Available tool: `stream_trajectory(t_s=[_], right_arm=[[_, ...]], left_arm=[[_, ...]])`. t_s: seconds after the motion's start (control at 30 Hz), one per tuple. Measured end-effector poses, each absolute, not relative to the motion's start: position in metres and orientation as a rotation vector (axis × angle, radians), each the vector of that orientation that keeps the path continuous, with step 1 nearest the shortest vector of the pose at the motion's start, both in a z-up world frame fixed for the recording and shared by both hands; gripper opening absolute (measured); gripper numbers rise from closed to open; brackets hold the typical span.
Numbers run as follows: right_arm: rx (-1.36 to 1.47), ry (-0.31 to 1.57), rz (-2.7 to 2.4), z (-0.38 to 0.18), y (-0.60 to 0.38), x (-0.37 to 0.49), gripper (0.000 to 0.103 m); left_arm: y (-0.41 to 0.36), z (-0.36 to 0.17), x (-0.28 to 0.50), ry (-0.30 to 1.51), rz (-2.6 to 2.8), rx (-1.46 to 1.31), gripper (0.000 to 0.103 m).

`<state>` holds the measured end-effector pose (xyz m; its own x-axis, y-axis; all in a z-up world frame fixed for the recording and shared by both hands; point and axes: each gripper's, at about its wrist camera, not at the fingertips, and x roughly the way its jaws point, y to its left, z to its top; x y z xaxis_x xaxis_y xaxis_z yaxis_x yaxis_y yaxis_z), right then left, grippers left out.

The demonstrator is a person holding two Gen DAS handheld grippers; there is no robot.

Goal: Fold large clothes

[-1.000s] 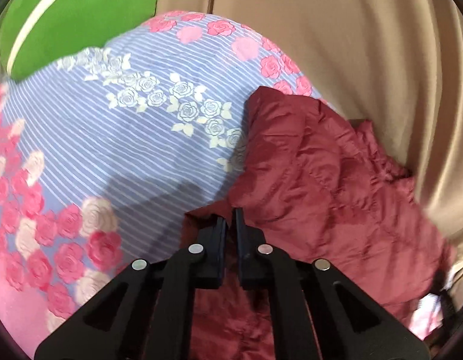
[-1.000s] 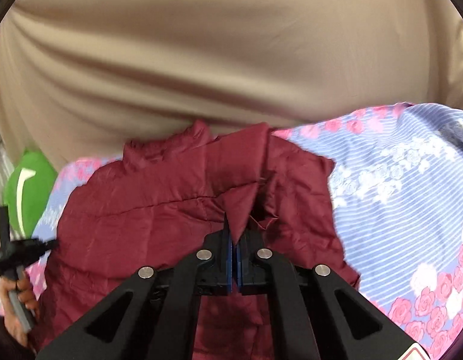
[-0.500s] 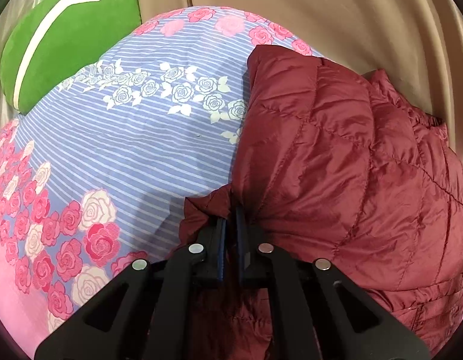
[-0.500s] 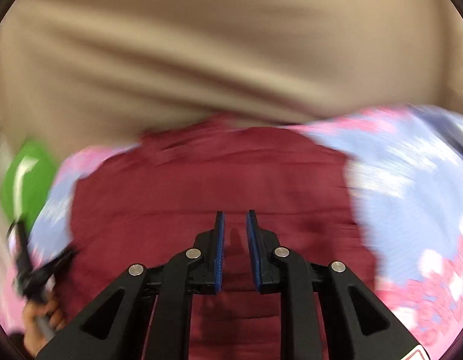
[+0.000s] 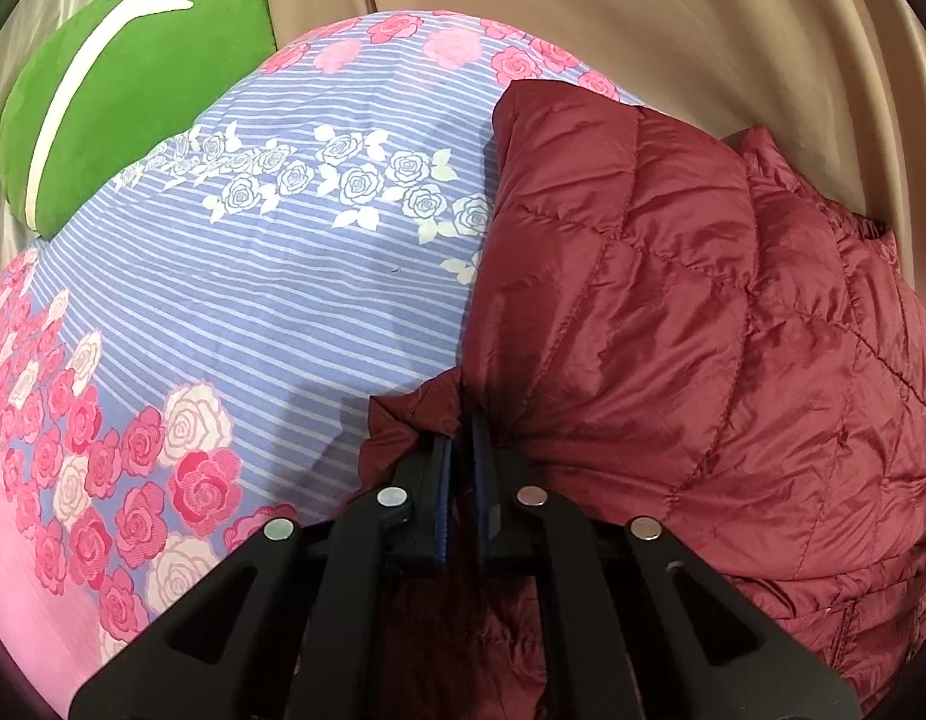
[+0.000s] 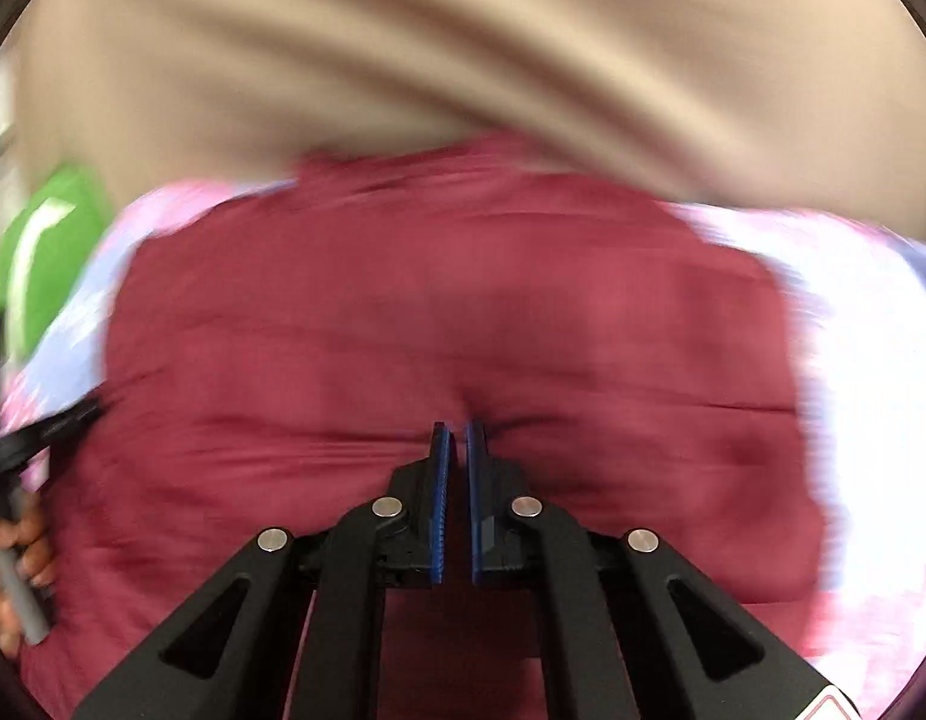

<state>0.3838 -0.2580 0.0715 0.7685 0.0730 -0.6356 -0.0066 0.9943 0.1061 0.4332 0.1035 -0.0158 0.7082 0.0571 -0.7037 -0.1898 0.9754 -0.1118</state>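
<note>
We see a beige draped curtain (image 5: 703,30) behind a blue-striped bedsheet printed with pink and white roses (image 5: 282,276). A quilted maroon puffer jacket (image 5: 673,330) lies on the sheet toward its far edge by the curtain. A green plush cushion (image 5: 120,90) sits at the sheet's far left corner. Our left gripper (image 5: 459,438) pinches a jacket fold; our right gripper (image 6: 459,438), blurred, looks nearly clenched at the jacket (image 6: 450,312), whether it holds fabric we cannot tell.

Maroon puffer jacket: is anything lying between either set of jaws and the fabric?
Nothing visible does. The left gripper is pinching the maroon puffer jacket edge directly; the right gripper, blurred, has its nearly closed jaws at a pucker in it.
</note>
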Motion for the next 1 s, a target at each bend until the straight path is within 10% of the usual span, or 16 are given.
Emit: stream_trajectory(t_s=[0.1,0.4,0.57,1.0], right_arm=[[0.213,0.699,-0.078,0.067,-0.33,0.382,0.0],[0.369,0.651,-0.003,0.086,-0.362,0.366,0.052],[0.19,0.686,-0.053,0.081,-0.309,0.401,0.006],[0.262,0.655,-0.126,0.083,-0.317,0.412,0.013]], left_arm=[[0.103,-0.016,0.434,0.773,0.135,-0.183,0.005],[0.107,-0.016,0.436,0.769,0.124,-0.206,0.005],[0.11,-0.018,0.435,0.768,0.118,-0.216,0.005],[0.107,-0.018,0.435,0.769,0.117,-0.191,0.006]])
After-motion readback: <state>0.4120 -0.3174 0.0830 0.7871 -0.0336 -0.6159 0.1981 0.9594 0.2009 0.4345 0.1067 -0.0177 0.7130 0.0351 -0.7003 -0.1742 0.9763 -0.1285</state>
